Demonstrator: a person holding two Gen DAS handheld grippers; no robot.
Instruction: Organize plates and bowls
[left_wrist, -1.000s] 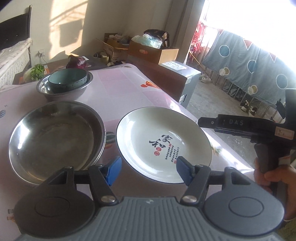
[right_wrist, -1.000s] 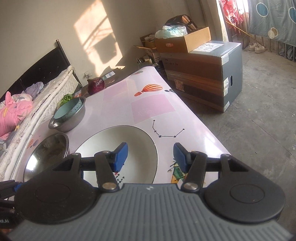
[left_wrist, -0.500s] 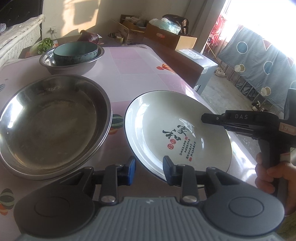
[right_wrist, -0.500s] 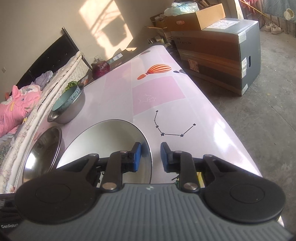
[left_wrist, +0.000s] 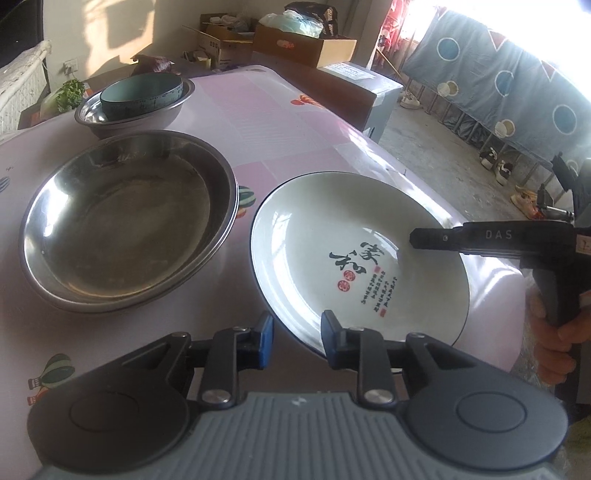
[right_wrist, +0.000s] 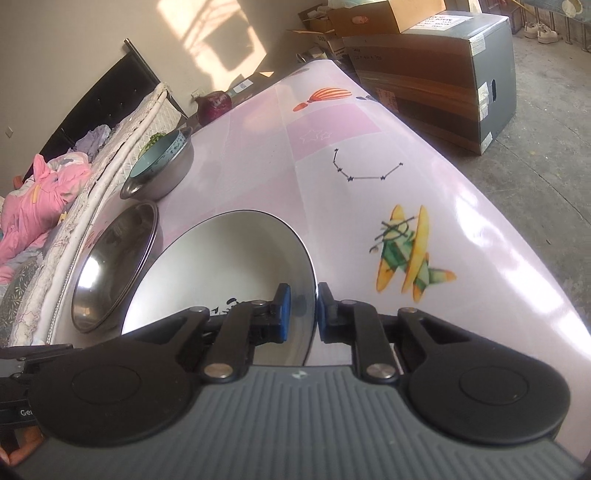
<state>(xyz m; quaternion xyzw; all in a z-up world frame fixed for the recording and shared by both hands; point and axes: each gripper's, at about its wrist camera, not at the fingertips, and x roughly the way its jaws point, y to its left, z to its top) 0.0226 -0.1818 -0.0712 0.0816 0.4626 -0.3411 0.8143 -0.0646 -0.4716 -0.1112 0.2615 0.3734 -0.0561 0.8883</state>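
Left gripper (left_wrist: 297, 341): blue pads close in on the near rim of the white plate (left_wrist: 354, 254), rim between them; whether they press it, I cannot tell. Right gripper (right_wrist: 302, 312): pads clamped on the plate's right rim. Plate sits on the pink tablecloth (left_wrist: 295, 129), near the table's right edge. Just left, a wide steel basin (left_wrist: 125, 221). Beyond that, a teal bowl (left_wrist: 142, 96) nested in a smaller steel bowl (left_wrist: 136, 120).
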